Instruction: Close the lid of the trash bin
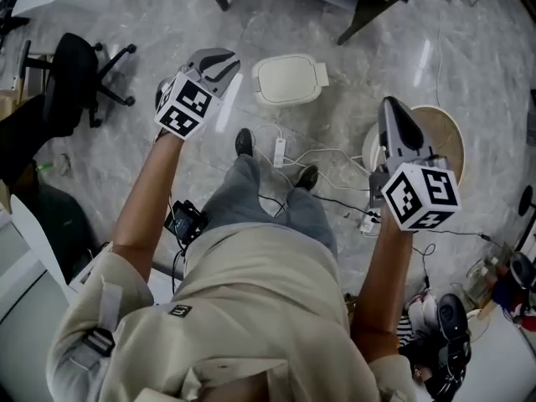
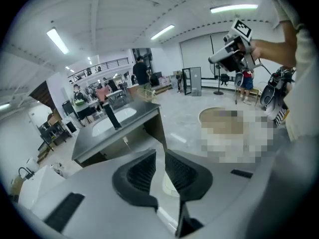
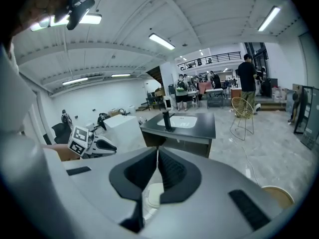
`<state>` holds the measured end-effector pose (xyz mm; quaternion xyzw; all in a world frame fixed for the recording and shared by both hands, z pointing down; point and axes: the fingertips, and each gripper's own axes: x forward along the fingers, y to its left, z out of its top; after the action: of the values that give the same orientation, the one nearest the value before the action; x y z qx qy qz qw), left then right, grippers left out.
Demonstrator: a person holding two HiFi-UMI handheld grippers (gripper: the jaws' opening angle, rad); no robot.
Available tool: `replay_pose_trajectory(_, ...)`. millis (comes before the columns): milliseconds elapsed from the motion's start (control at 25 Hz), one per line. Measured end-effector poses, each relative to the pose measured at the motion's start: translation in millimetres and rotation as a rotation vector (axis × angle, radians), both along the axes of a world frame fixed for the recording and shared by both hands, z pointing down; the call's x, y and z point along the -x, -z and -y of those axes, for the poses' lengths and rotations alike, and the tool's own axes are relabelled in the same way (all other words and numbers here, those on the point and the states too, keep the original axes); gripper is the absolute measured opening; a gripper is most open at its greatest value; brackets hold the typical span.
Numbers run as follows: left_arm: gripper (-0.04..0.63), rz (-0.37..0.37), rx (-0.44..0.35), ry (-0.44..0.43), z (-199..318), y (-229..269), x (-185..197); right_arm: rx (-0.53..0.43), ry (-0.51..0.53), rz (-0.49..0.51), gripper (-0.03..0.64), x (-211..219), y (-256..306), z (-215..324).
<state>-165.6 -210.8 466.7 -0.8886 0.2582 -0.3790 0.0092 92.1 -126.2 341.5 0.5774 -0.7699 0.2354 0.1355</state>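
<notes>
The trash bin (image 1: 289,79) stands on the marble floor ahead of the person's feet, and its cream lid lies flat on top. My left gripper (image 1: 223,59) is raised above the floor just left of the bin; its jaws stand a narrow gap apart with nothing between them. My right gripper (image 1: 390,107) is held high to the right, well clear of the bin, with the jaw tips together and empty. A strip of the cream bin (image 2: 169,185) shows below the left jaws. The same bin (image 3: 152,195) shows under the right jaws.
A black office chair (image 1: 71,82) stands at the left and a round wooden stool (image 1: 448,132) at the right. White and black cables (image 1: 335,153) trail over the floor by the feet. A dark sink counter (image 3: 184,123) stands beyond the bin, with people further back.
</notes>
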Motion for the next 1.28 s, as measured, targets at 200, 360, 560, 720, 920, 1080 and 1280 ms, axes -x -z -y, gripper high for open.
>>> replay_pose_trajectory(200,0.064,-0.123,-0.088,0.022,-35,95,14,-0.066,0.037,-0.021,0.026,16,47,-22)
replay_pose_trajectory(360,0.055,-0.192,-0.176,0.033,-61,160,24,-0.131,0.071,-0.044,0.025,21,82,-40)
replay_pose_trajectory(560,0.051,-0.253,-0.289,0.032,-100,233,32,-0.222,0.085,-0.065,0.025,21,127,-67)
replay_pose_trajectory(720,0.048,-0.371,-0.328,0.015,-132,285,34,-0.294,0.089,-0.068,0.025,22,158,-85)
replay_pose_trajectory(920,0.046,-0.54,-0.321,0.017,-172,338,41,-0.37,0.117,-0.1,0.023,31,191,-112)
replay_pose_trajectory(1080,0.044,-0.534,-0.382,0.008,-197,358,47,-0.406,0.144,-0.087,0.023,37,211,-131)
replay_pose_trajectory(1280,0.044,-0.526,-0.406,0.012,-223,365,48,-0.418,0.147,-0.08,0.023,34,219,-148)
